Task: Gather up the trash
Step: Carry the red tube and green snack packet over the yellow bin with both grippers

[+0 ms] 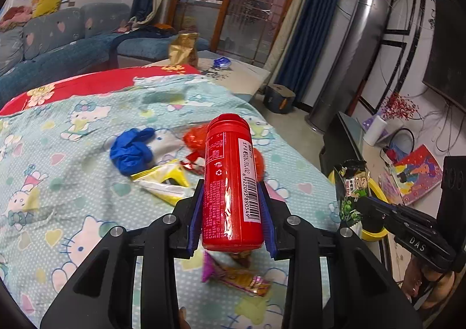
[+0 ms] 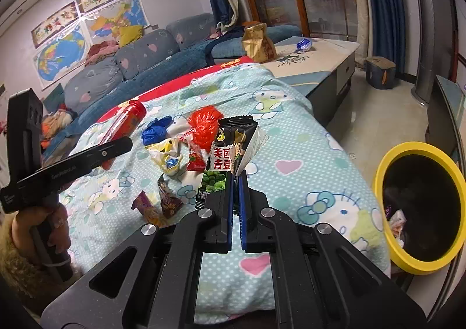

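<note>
My left gripper is shut on a red plastic bottle and holds it above the Hello Kitty bedspread. My right gripper is shut on a black and green pea snack packet, held upright over the bed. The packet also shows in the left wrist view, with the right gripper at the right. The bottle and the left gripper show at the left of the right wrist view. A yellow-rimmed black trash bin stands on the floor right of the bed, with some wrappers inside.
On the bedspread lie a blue glove, a red plastic bag, a yellow and white wrapper and a purple and orange candy wrapper. A gold bag stands on a low table beyond the bed. A sofa lies behind.
</note>
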The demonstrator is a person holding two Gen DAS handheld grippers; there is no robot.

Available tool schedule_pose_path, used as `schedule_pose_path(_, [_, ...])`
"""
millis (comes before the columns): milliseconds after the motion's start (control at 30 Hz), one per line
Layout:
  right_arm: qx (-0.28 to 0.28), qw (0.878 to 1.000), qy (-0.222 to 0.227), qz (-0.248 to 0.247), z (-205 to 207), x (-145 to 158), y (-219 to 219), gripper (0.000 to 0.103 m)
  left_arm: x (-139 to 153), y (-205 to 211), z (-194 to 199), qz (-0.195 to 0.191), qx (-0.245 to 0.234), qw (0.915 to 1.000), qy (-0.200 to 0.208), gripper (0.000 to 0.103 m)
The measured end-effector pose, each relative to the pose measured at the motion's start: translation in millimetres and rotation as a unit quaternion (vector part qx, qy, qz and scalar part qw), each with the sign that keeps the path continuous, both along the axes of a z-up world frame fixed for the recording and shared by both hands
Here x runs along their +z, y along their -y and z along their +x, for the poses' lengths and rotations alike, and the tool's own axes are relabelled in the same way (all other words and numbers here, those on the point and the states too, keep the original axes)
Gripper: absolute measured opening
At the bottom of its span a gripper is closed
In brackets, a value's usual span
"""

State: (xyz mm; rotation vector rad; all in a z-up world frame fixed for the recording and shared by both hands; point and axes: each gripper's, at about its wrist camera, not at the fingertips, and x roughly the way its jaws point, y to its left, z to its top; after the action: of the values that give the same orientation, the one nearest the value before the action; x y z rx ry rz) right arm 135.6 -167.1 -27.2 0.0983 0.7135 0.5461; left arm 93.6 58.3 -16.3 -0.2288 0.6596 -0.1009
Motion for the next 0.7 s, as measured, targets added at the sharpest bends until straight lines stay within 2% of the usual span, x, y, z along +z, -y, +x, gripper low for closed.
schedule_pose_path(700, [-0.064, 0.998, 0.015, 0.0, 3.8, 14.7, 55.7, 0.002, 7.1, 68.8, 13.1, 0.015, -0.085, 0.9963, 0.006, 0.033])
